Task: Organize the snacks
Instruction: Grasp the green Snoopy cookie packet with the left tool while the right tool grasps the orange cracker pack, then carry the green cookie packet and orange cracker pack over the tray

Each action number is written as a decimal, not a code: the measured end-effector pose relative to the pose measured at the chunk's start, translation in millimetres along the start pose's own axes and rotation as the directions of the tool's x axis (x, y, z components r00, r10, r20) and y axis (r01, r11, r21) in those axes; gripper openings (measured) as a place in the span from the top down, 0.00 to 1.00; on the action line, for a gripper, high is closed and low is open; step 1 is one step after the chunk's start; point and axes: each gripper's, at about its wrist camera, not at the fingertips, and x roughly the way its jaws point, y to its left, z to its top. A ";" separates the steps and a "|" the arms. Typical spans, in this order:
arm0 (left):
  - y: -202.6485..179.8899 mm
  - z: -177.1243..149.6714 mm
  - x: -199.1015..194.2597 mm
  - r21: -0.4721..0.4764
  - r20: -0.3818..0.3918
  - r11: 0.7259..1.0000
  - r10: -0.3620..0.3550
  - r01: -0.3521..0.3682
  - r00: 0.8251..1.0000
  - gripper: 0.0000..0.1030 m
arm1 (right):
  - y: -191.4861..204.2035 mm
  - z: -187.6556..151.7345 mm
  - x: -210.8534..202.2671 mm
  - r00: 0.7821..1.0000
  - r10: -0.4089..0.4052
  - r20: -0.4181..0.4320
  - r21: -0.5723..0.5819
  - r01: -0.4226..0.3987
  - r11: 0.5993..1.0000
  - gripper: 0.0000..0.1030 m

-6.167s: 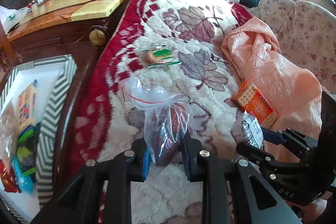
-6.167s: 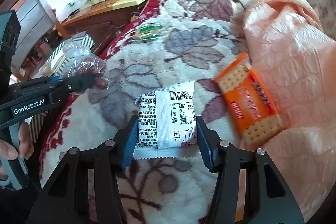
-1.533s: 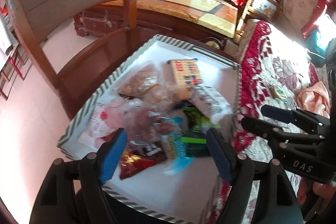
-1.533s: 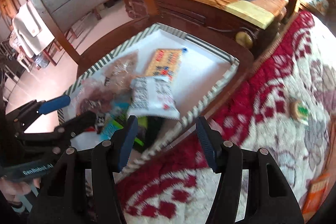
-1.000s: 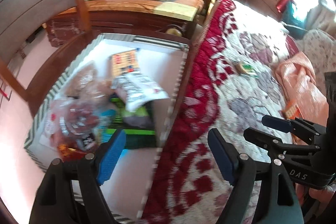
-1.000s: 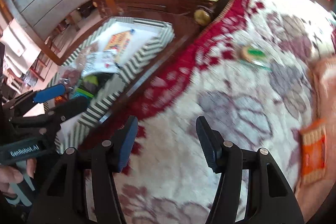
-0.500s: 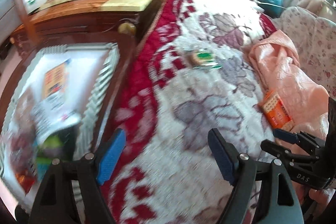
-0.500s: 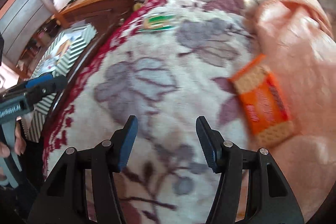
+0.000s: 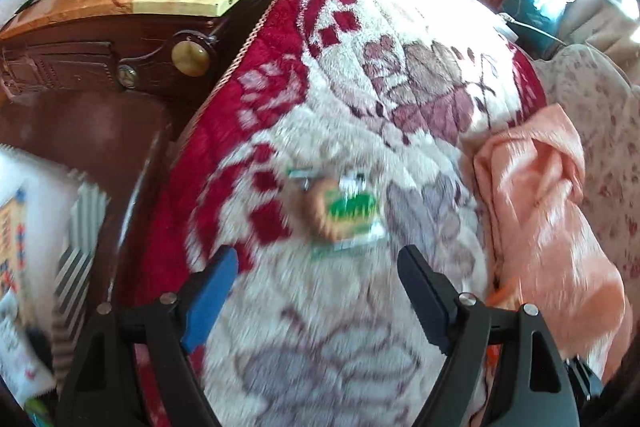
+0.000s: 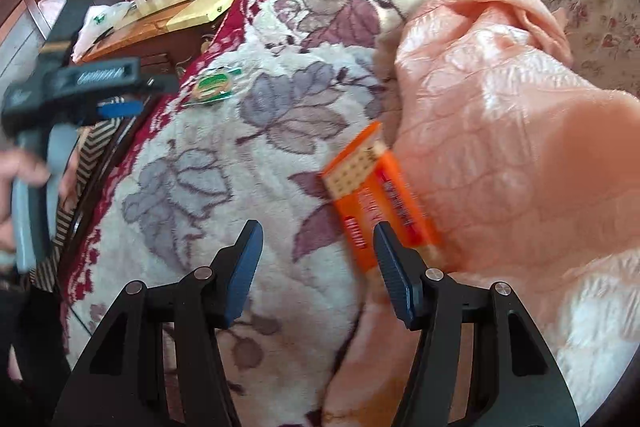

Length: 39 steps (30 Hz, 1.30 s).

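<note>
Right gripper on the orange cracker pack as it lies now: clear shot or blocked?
Probably yes. The right gripper is open and empty, and the orange cracker pack lies flat on the floral blanket just ahead of its right finger. The peach quilt crowds the pack's far edge, which may hinder that finger.

A floral blanket (image 10: 224, 163) carries a green packet (image 10: 212, 85) at ten o'clock, an orange cracker pack (image 10: 376, 199) centre, touching peach cloth (image 10: 500, 131) at three o'clock.
</note>
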 end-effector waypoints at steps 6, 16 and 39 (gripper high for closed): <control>-12.0 18.4 32.8 -0.010 -0.043 1.000 0.013 -0.013 0.999 0.18 | -10.1 10.8 14.0 0.997 -0.072 -0.039 -0.073 0.069 0.995 0.44; -28.4 22.2 59.7 0.022 -0.077 0.999 0.049 -0.048 0.996 0.14 | 5.5 18.2 58.7 0.963 -0.235 -0.134 -0.322 0.182 0.929 0.34; 9.3 -46.9 -13.8 0.070 0.012 0.997 0.039 -0.040 0.999 0.50 | 22.6 -15.9 26.1 0.990 0.078 -0.117 -0.081 -0.088 0.993 0.48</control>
